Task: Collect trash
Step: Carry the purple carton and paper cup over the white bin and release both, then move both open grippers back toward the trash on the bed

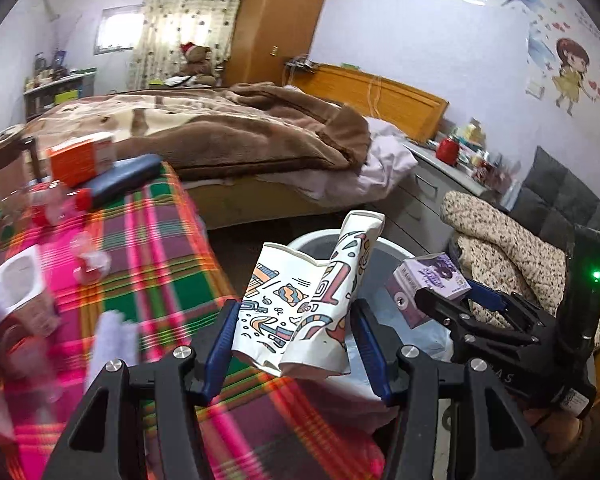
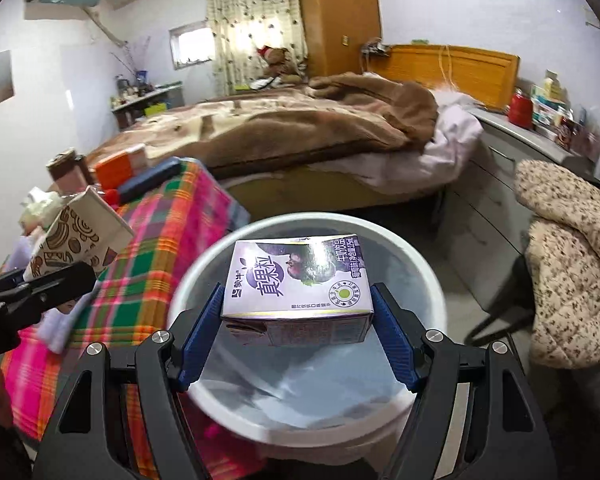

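Observation:
My left gripper (image 1: 296,316) is shut on a crumpled white paper bag (image 1: 300,300) printed with colourful doodles, held at the edge of the plaid table, just short of the white trash bin (image 1: 312,240). My right gripper (image 2: 298,306) is shut on a purple milk carton (image 2: 296,280), which hangs directly over the open white trash bin (image 2: 416,248) lined with a clear bag. In the left wrist view the right gripper (image 1: 456,300) with the carton (image 1: 428,292) sits to the right, over the bin. The paper bag (image 2: 76,240) and left gripper show at the left of the right wrist view.
A table with a plaid cloth (image 1: 148,240) holds an orange box (image 1: 80,160), a dark blue case (image 1: 124,178), a red-capped bottle (image 1: 60,204) and other clutter. Behind stand a bed (image 2: 300,128) with a brown blanket, grey drawers (image 2: 500,168) and a floral quilt (image 2: 572,248) on a chair.

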`<state>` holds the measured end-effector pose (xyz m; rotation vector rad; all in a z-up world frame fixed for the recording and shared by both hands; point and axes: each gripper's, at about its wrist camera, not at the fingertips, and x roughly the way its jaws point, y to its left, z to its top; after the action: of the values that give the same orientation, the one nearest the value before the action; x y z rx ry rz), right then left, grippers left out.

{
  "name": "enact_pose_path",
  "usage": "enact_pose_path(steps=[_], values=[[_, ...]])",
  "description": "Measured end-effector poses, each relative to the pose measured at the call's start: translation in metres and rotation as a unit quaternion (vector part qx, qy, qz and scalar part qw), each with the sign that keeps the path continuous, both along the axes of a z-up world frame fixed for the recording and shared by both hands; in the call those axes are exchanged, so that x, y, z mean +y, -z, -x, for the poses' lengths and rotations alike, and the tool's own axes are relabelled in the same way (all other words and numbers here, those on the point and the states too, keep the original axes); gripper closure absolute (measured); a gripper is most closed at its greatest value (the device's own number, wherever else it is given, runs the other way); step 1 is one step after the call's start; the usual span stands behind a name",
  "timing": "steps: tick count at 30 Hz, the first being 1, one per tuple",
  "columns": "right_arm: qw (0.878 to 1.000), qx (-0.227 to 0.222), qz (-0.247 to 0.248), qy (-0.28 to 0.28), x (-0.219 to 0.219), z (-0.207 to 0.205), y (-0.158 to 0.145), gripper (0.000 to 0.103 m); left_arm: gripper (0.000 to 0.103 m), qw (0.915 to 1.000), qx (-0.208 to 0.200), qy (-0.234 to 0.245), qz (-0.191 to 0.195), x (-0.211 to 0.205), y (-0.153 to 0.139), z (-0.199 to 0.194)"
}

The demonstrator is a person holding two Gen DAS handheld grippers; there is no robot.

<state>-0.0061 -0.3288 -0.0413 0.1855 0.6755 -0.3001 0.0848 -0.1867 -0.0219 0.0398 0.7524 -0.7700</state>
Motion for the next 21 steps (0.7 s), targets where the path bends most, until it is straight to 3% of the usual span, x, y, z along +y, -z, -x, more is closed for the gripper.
enact_pose_path(steps=[8,14,15,17,21], values=[[0.999,0.034,0.01,0.012,-0.021,-0.001,0.013,0.028,0.046,0.9988,0.012,0.029,-0.037,-0.053,0.023,-0.011],[0.998,0.053,0.009,0.02,-0.033,-0.004,0.021,0.028,0.046,0.9985,0.02,0.034,-0.039,-0.066,0.029,-0.019],[0.998,0.056,0.01,0.021,-0.035,-0.004,0.022,0.028,0.044,0.9985,0.022,0.034,-0.036,-0.065,0.029,-0.02],[0.998,0.062,0.009,0.019,-0.035,-0.003,0.024,0.028,0.031,0.9987,0.024,0.028,-0.036,-0.064,0.03,-0.022],[0.998,0.061,0.008,0.017,-0.035,0.0,0.024,0.026,0.029,0.9992,0.025,0.012,-0.029,-0.055,0.028,-0.024]])
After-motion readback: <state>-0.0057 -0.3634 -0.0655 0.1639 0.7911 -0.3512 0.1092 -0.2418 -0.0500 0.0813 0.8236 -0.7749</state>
